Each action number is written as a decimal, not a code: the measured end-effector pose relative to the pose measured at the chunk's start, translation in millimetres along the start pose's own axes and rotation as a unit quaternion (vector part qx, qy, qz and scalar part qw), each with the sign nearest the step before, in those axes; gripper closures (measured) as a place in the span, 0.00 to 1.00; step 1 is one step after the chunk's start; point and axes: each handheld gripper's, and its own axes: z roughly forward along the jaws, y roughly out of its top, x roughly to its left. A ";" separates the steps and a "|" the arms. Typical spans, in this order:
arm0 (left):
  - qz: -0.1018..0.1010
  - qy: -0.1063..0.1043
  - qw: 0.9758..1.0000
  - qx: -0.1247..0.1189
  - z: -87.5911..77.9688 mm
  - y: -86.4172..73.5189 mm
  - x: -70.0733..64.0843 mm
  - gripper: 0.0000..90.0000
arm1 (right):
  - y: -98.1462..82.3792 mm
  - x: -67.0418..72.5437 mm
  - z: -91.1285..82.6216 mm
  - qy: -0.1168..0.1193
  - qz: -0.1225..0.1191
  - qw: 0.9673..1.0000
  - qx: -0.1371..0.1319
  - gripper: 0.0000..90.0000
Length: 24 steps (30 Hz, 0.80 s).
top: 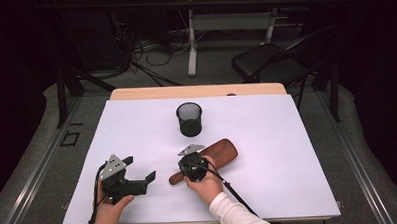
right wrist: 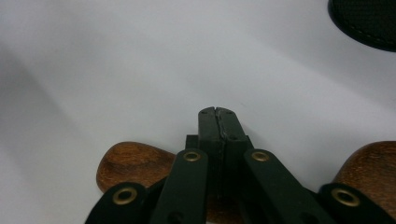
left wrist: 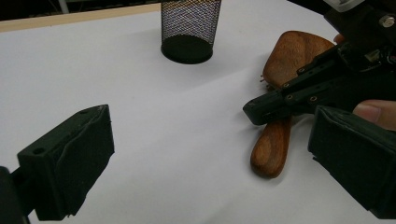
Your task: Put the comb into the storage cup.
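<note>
White sheeting covers nearly the whole table [top: 137, 124], leaving a strip of bare wood along the far edge, and dark floor with cables, a chair and another desk lies beyond. Most of this surface is open: the whole right half, the far-left corner and the near strip along the person's edge carry nothing. A black mesh cup [top: 189, 119] stands upright on the far middle, well apart from both hands. The wooden brush [top: 215, 155] lies flat near the centre, bristles down, its broad head pointing to the far right and its narrow handle toward the near left. The right gripper [top: 187, 168] stands over that handle, its body upright in the hand; in the right gripper view its fingers [right wrist: 217, 122] are pressed flat together with only a seam between them, their tips past the brown wood [right wrist: 135, 163] on the white sheet, and the handle runs crosswise beneath the black linkage; whether any part of the brush is pinched I cannot tell. The left gripper [top: 138, 169] rests near the front-left edge, pointing toward the brush, its fingers [left wrist: 70, 163] spread wide with only bare white surface between them. Just a narrow gap separates it from the brush handle [left wrist: 273, 149].
</note>
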 end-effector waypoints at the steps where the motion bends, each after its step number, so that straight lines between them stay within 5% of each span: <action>1: 0.000 0.000 1.000 0.000 0.0 0.0 0.0 0.01 | -0.2 -0.1 0.1 0.001 -0.001 1.000 0.000 1.00; 24: -0.004 0.000 1.000 -0.001 0.3 -0.4 1.2 0.01 | -13.4 1.4 -13.4 0.019 -0.006 1.000 0.018 1.00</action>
